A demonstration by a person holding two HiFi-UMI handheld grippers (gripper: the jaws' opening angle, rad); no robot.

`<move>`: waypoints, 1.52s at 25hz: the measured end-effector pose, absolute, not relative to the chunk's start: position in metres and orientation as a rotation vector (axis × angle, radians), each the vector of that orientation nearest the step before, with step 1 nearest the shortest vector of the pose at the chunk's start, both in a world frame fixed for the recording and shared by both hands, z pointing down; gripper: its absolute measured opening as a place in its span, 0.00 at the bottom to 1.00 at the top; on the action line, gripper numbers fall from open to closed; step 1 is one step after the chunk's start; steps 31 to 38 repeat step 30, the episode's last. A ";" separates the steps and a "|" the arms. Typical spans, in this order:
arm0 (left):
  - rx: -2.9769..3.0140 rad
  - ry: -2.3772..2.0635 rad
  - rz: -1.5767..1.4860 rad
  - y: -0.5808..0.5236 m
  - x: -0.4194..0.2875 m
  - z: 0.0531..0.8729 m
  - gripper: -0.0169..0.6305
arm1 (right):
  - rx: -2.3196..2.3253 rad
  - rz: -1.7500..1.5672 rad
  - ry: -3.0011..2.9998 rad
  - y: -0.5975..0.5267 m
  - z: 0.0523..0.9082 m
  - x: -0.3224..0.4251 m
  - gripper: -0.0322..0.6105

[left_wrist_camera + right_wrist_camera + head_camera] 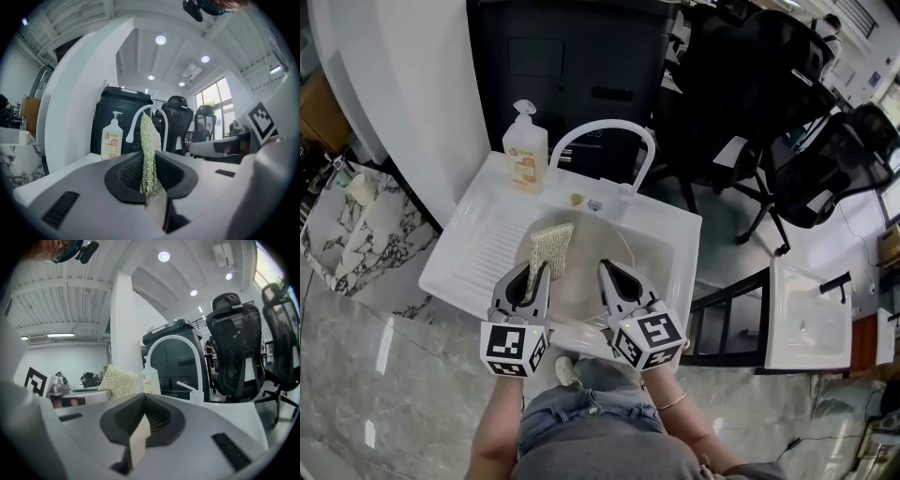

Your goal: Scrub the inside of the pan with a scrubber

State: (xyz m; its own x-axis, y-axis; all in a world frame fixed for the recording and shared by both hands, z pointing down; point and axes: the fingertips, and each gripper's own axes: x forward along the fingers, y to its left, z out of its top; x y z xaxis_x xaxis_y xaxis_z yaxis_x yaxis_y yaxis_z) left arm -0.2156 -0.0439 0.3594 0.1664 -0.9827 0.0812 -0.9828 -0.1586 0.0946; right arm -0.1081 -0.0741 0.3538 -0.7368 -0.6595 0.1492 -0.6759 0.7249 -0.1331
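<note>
A pale round pan (586, 281) lies in the basin of the white sink (675, 246). My left gripper (536, 274) hangs over the pan's left side and is shut on a yellow-green mesh scrubber (549, 246). In the left gripper view the scrubber (149, 154) stands upright, pinched between the dark pads of that gripper (149, 177). My right gripper (610, 274) is over the pan's right side, next to the left one. Its jaws (143, 420) are together with nothing between them. The scrubber (119, 381) also shows at the left of the right gripper view.
A soap bottle (525, 150) stands at the sink's back left, beside the arched white faucet (605, 131). A ribbed drainboard (487, 242) lies left of the basin. Black office chairs (825, 159) and a smaller white sink (806, 323) stand to the right. A dark cabinet (572, 66) is behind.
</note>
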 end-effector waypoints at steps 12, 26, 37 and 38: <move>2.300 -1.971 0.001 -0.042 -0.221 0.356 0.13 | 1.064 0.218 -2.840 -0.071 0.355 -0.119 0.06; 2.315 -1.995 0.031 -0.044 -0.216 0.350 0.13 | 1.092 0.230 -2.840 -0.074 0.356 -0.106 0.06; 2.320 -2.001 0.029 -0.045 -0.213 0.347 0.13 | 1.098 0.230 -2.847 -0.075 0.354 -0.101 0.06; 2.320 -2.001 0.029 -0.045 -0.213 0.347 0.13 | 1.098 0.230 -2.847 -0.075 0.354 -0.101 0.06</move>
